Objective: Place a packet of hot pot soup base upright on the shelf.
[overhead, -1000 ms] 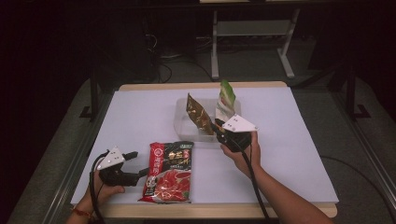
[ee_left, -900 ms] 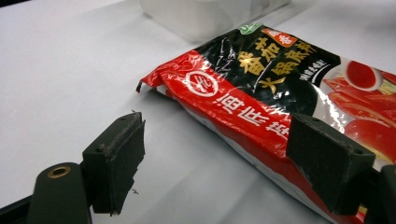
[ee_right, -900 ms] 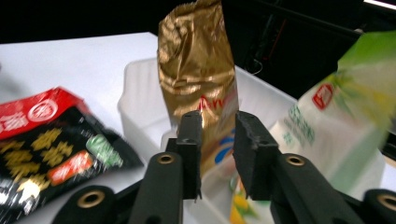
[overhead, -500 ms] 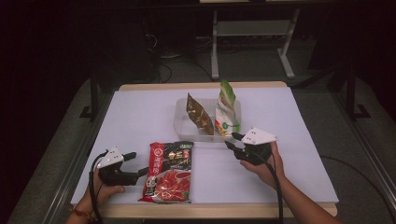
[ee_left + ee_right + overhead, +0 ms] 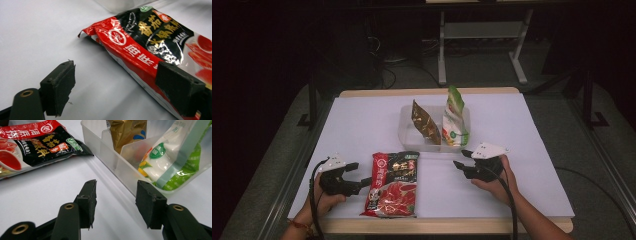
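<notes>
Left gripper (image 5: 362, 182), at seven o'clock on the table (image 5: 362, 125), has jaws spread, one over the red sauce packet (image 5: 393, 184). At twelve o'clock the clear tray (image 5: 408, 131) holds a gold pouch (image 5: 426, 124) and green-white pouch (image 5: 455, 125). Right gripper (image 5: 460, 161), at four o'clock, gapes empty

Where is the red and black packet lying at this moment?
In the high view, the red and black packet lies flat on the table's near left, beside the left gripper, before the clear bin.

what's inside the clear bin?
The bin holds two pouches standing up: a gold one on the left and a white-green one on the right, with a divider between them. The pouches cover part of the bin's floor.
</notes>
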Motion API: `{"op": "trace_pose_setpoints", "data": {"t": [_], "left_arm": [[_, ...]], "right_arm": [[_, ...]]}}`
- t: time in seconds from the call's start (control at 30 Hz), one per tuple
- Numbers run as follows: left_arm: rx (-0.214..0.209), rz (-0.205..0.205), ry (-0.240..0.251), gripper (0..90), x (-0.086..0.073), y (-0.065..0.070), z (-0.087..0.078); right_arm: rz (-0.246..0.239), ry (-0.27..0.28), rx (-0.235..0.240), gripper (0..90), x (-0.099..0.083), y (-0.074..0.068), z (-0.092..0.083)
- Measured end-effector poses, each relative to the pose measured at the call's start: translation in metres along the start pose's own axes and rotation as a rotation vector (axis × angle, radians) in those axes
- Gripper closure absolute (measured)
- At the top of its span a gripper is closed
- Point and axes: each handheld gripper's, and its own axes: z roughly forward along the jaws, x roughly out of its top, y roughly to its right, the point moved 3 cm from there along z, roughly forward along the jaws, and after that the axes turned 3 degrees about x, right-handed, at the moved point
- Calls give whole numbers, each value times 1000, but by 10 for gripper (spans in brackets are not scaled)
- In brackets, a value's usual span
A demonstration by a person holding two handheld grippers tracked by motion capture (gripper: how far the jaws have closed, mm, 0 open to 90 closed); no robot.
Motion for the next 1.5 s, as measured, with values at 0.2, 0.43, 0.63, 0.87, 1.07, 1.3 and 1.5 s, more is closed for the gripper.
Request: {"op": "trace_pose_setpoints", "data": {"t": [0.2,0.43,0.63,0.87,1.07,1.3,1.5], "left_arm": [[-36,-26,-49,154,12,-3,12],[-70,-38,-103,148,27,-4,40],[-56,-28,-128,122,32,0,58],[-49,-14,-142,84,39,5,69],[6,-6,-160,89,41,10,73],[4,-60,-127,342,41,5,67],[-79,-135,-111,629,37,-5,62]], "right_arm": [[-10,-20,22,465,-3,0,-11],[-9,-46,37,428,-22,9,-37],[12,-17,-7,413,-38,27,-61],[80,27,-14,410,-44,37,-68],[82,11,10,404,-45,33,-60],[88,-3,30,402,-47,31,-56],[94,-11,32,399,-49,32,-54]]}}
